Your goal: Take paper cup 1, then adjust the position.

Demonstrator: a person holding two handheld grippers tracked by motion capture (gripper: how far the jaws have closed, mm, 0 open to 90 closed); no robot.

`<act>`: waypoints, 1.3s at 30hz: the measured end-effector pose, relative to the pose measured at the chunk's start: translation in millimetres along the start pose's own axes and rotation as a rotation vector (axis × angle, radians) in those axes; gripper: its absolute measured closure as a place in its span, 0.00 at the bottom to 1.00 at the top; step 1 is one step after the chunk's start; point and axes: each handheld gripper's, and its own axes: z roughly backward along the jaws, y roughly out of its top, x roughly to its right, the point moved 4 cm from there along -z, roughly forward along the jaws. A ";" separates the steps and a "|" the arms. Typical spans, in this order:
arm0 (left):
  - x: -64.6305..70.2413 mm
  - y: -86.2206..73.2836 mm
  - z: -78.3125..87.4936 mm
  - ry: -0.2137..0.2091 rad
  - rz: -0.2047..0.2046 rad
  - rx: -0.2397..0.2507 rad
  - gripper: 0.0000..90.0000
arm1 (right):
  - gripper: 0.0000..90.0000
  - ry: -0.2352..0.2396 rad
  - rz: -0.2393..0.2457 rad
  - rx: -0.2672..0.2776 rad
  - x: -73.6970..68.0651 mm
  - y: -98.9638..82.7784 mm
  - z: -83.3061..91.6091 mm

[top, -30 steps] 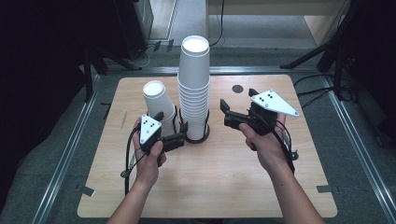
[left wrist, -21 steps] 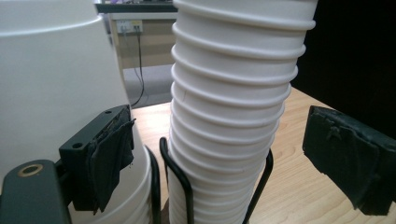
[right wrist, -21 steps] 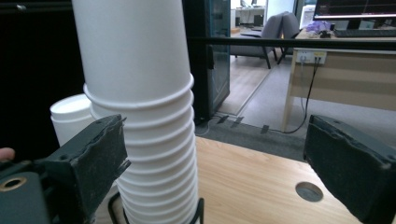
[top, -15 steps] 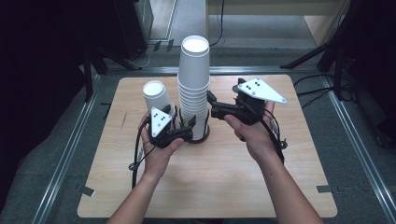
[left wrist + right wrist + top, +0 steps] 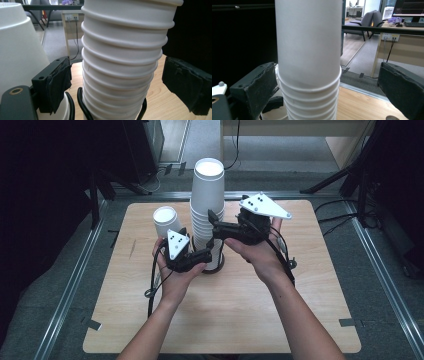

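Presently, the tall cup stack stands upside down in a black ring holder at the table's middle. The left gripper straddles the stack's base, jaws apart and clear of the rims. The right gripper, higher up, has just been opening; its jaws flank the stack without pressing. A single inverted cup stands just left.

Matt white paper cup stack, pale smooth wood-grain table
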 end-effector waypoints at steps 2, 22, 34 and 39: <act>1.3 0.9 -2.0 0.004 0.000 0.005 0.10 | 0.03 0.002 -0.002 0.001 -1.9 2.5 -3.6; 7.5 6.5 -16.1 0.025 -0.004 0.026 0.10 | 0.02 0.004 -0.035 0.000 -15.4 15.1 -40.8; 8.7 6.3 -17.9 0.026 0.005 0.032 0.10 | 0.07 0.024 -0.062 -0.012 -14.0 11.9 -49.8; 8.9 6.3 -18.7 0.026 0.003 0.036 0.10 | 0.13 0.022 -0.080 -0.005 -14.0 11.4 -51.0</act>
